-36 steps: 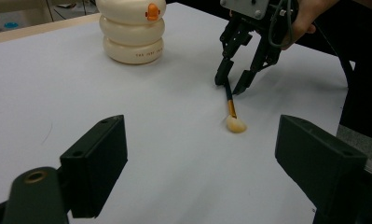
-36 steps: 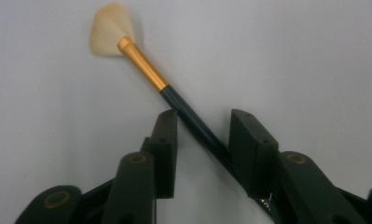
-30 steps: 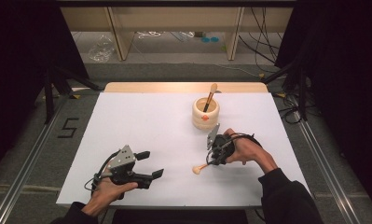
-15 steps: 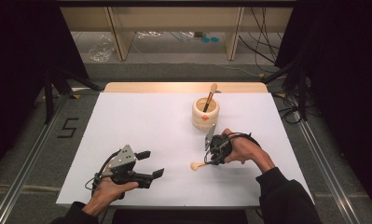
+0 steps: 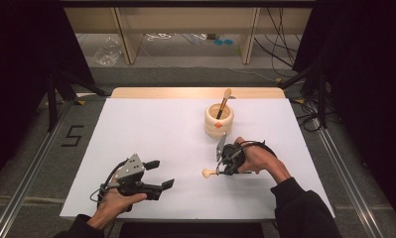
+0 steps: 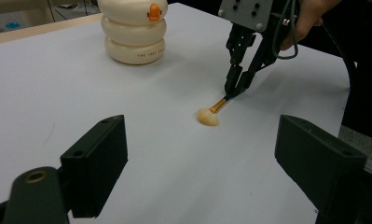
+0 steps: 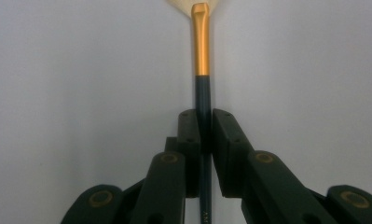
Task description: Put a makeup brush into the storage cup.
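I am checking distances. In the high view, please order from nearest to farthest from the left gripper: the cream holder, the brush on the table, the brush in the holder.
1. Brush on the table, right of the left gripper.
2. Cream holder, farther back right.
3. Brush in the holder, sticking out above it.

- Makeup brush [image 7: 202, 88] — dark, near-black handle, gold band, pale cream bristles.
- Holder [image 6: 134, 35] — cream, three stacked rings, small orange mark near the top, tiny red lettering low down.
- Second brush [image 5: 224, 101] in it — dark handle, tan tip.
- Table [image 5: 151, 129] — plain white, light wood strip at the far edge.
- Right gripper [image 7: 206, 140] and left gripper [image 6: 221, 154] — black jaws.
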The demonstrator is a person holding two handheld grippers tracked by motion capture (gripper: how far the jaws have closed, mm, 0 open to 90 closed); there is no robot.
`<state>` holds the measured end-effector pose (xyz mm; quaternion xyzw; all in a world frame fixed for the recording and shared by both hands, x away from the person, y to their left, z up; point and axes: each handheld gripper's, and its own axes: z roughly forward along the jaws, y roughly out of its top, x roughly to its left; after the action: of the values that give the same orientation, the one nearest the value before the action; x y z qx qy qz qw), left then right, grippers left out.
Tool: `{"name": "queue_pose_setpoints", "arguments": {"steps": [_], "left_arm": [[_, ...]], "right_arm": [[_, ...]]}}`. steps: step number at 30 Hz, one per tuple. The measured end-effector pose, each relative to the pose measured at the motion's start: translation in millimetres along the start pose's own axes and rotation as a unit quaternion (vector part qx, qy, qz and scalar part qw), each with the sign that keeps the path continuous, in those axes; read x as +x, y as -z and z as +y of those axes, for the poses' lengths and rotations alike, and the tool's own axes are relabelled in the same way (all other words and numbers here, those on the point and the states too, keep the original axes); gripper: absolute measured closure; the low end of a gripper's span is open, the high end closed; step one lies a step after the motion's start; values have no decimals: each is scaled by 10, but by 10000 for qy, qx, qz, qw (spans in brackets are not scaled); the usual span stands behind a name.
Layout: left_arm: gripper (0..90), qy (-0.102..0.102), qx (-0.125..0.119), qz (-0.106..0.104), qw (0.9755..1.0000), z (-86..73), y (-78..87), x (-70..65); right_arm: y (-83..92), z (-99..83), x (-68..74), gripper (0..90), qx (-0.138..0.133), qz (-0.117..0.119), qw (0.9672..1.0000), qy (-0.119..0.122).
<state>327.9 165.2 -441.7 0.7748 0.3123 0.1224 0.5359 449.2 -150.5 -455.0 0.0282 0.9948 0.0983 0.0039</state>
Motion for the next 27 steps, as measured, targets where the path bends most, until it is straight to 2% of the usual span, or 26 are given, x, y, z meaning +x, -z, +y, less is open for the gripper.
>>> {"name": "queue_pose_setpoints", "arguments": {"steps": [1, 2, 8, 10, 14, 15, 16, 17, 19, 20, 22, 23, 24, 25, 27], "left_arm": [[169, -32, -8, -9, 10000, 2, -1, 5], [169, -34, -11, -10, 10000, 2, -1, 7], [169, -1, -7, -3, 10000, -1, -1, 5], [169, -7, -8, 8, 10000, -1, -4, 8], [169, -14, 36, 3, 10000, -4, -7, 11], [169, -21, 34, 7, 10000, -4, -4, 11], [169, -2, 4, -26, 10000, -6, -7, 15], [169, -15, -6, -15, 10000, -6, -6, 19], [170, 9, -9, -10, 10000, -6, -5, 24], [169, -18, -4, -18, 10000, -5, -4, 28], [169, 8, -8, -16, 10000, -7, -5, 23], [170, -22, 6, 1, 10000, -4, -2, 23], [169, -18, 13, 12, 10000, -4, 0, 21], [169, -15, 12, 10, 10000, -3, -1, 22], [169, -28, 20, 15, 10000, -2, 3, 25]], "right_arm": [[-1, 4, 12, 822, 33, 11, 10000, -68], [-1, 10, 0, 824, 28, 16, 10000, 40], [-2, 30, 9, 824, 124, 39, 9999, -77], [-5, 40, 5, 824, 130, 10, 9999, 17], [-5, 42, 10, 825, 168, 9, 9998, -68], [4, 44, 27, 826, 268, -1, 9995, -193], [-7, 46, 10, 826, 168, 4, 9998, -55], [-7, 46, 12, 828, 150, 4, 9999, -70], [-2, 40, -7, 828, 210, -54, 9997, 124], [-2, 42, -7, 829, 217, -56, 9997, 117], [-3, 49, 13, 829, 210, -46, 9998, 8], [9, 53, 42, 829, 306, -2, 9994, -182], [10, 53, 42, 829, 311, 10, 9993, -194], [-1, 52, 24, 830, 195, 13, 9998, -29], [-1, 54, 25, 830, 144, -48, 9999, 58]]}}
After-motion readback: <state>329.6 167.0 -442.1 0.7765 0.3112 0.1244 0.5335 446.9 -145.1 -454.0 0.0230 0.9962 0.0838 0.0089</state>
